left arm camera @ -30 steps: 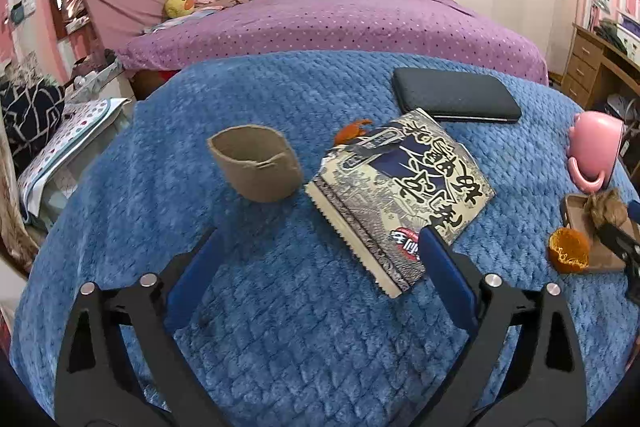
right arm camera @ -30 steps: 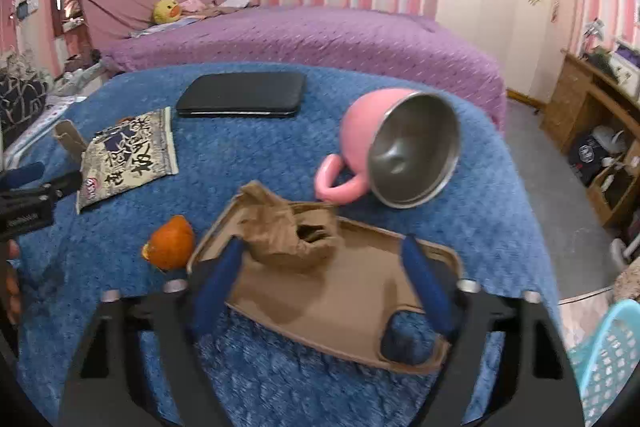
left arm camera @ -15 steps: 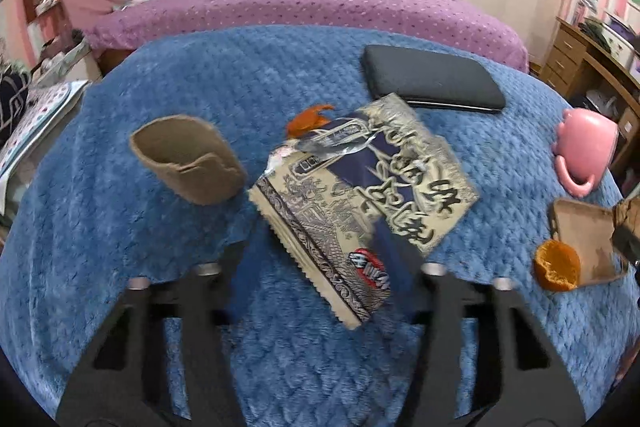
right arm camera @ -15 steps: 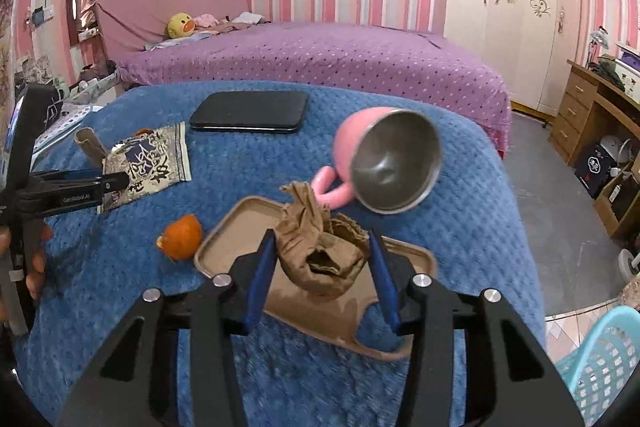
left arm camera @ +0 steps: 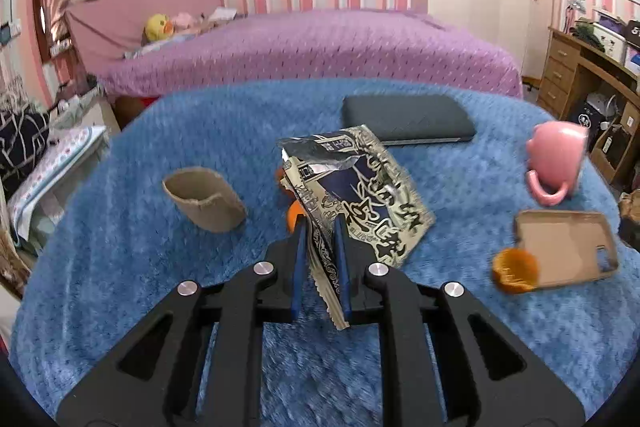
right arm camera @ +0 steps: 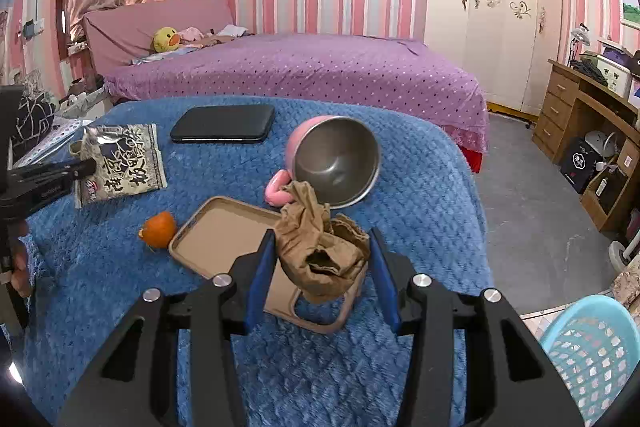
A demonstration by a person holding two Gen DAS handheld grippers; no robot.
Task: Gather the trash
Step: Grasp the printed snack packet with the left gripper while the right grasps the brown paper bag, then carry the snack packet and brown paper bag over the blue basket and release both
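My left gripper (left arm camera: pixel 320 227) is shut on the near edge of a printed snack wrapper (left arm camera: pixel 360 195) and holds it lifted off the blue blanket; the wrapper also shows in the right wrist view (right arm camera: pixel 120 163). My right gripper (right arm camera: pixel 324 239) is shut on a crumpled brown paper bag (right arm camera: pixel 320 251) and holds it above a tan tray (right arm camera: pixel 224 231). An orange peel (right arm camera: pixel 159 225) lies left of the tray, seen also in the left wrist view (left arm camera: pixel 514 269). A torn brown paper cup (left arm camera: pixel 204 199) lies on its side left of the wrapper.
A pink mug (right arm camera: pixel 332 159) lies on its side behind the tray. A black case (left arm camera: pixel 408 119) lies at the far side of the blanket. A light blue basket (right arm camera: pixel 592 351) stands on the floor at right. A purple bed (right arm camera: pixel 304 71) is beyond.
My left gripper closed on the wrapper and lifted it. My right gripper closed on the paper bag and raised it off the tray.
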